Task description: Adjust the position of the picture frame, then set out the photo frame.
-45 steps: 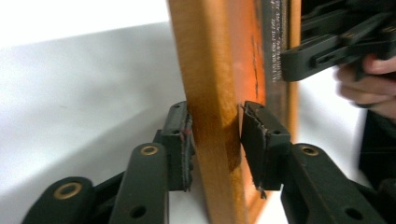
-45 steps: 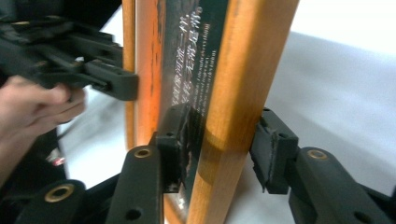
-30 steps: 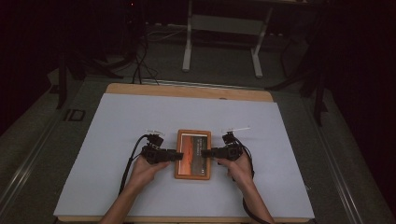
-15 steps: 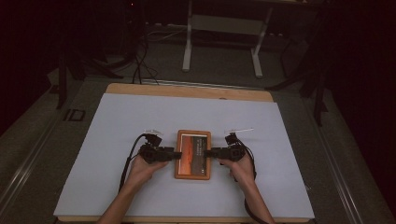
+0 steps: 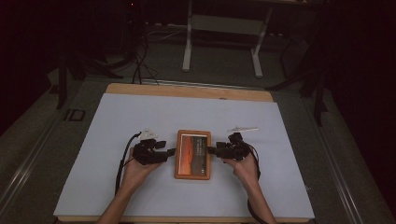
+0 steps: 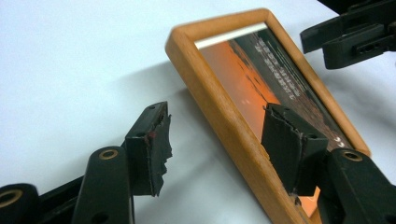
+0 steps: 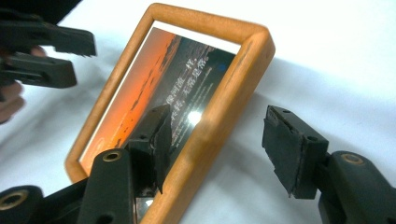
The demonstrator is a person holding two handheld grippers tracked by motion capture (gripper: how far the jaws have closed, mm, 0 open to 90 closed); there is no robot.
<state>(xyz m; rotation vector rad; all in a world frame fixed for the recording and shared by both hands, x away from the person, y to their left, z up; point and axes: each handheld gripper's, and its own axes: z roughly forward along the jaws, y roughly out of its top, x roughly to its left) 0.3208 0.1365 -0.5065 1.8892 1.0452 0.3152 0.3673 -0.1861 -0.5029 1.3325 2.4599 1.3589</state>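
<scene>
High view: wooden picture frame (image 5: 193,154) flat on white table cover (image 5: 116,121), between left gripper (image 5: 169,151) and right gripper (image 5: 211,150). Both jaws just been opening, now spread, each straddling frame edge without pressing. Risk: withdrawing pad snags rail, drags or tips frame.

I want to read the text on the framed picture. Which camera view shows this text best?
The right gripper view: the white text lines on the framed picture are largest there. The left gripper view shows them smaller and slanted; the high view only as a faint strip.
</scene>
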